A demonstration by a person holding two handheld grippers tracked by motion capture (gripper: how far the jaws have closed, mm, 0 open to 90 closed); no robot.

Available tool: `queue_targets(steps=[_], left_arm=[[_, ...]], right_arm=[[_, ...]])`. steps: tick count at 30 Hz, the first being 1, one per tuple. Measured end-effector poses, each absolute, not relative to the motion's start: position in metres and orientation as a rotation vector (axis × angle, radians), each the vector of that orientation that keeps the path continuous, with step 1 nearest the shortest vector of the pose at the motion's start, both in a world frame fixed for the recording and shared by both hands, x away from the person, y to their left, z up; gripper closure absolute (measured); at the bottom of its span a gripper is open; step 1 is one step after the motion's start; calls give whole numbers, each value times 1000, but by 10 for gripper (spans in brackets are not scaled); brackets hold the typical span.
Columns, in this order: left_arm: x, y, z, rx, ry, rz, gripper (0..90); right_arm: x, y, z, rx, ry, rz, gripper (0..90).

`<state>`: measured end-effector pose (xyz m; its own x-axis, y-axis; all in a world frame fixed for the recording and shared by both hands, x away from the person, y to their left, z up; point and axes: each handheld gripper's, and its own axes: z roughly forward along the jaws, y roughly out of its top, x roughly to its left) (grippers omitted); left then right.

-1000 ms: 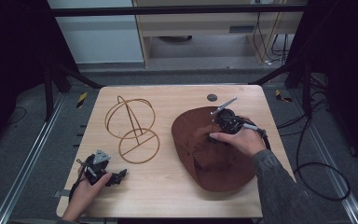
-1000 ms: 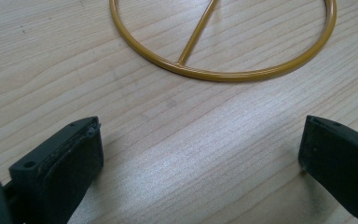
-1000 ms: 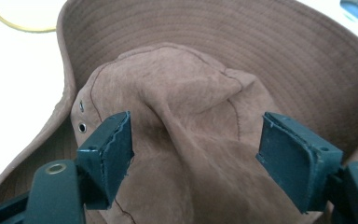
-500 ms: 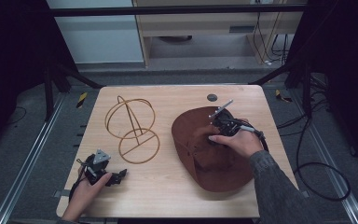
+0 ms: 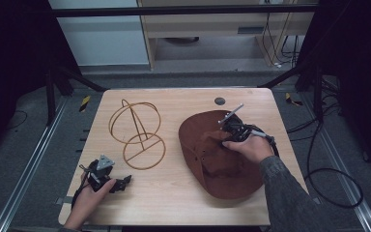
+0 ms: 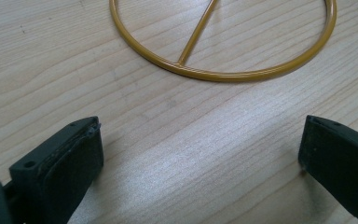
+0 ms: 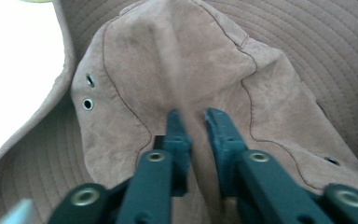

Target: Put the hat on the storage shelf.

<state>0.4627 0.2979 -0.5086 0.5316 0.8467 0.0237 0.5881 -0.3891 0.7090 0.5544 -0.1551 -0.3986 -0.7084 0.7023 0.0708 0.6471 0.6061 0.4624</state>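
A brown suede hat (image 5: 222,159) lies on the right half of the wooden table (image 5: 174,203), brim spread flat. My right gripper (image 5: 221,137) is at the hat's crown; in the right gripper view its jaws pinch a raised fold of the crown (image 7: 196,93) of the hat (image 7: 279,56), so my right gripper (image 7: 195,116) is shut on it. A gold wire hat stand (image 5: 137,133) stands at the table's left centre. My left gripper (image 5: 124,182) rests near the front left edge, open, with bare wood between its pads (image 6: 70,158); the stand's ring base (image 6: 223,72) lies just ahead of it.
A small dark round disc (image 5: 220,101) is set in the table near its far edge. Cables (image 5: 328,169) trail over the floor at the right. Dark frame bars run along both sides of the table.
The right gripper has shifted slightly on the hat's crown, and the crown looks a little more gathered. The left gripper has stayed where it was.
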Motion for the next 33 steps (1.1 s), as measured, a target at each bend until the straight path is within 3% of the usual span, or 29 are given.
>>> queue_targets(steps=[5, 16, 33], left_arm=[[463, 298, -509, 2118, 1157, 511, 0], [462, 298, -509, 2117, 1157, 511, 0], [462, 297, -509, 2109, 1163, 507, 0]], right_arm=[[555, -160, -395, 1155, 2707, 752, 882], [550, -176, -375, 1161, 2645, 861, 891], [536, -169, -289, 1034, 2475, 1079, 892]])
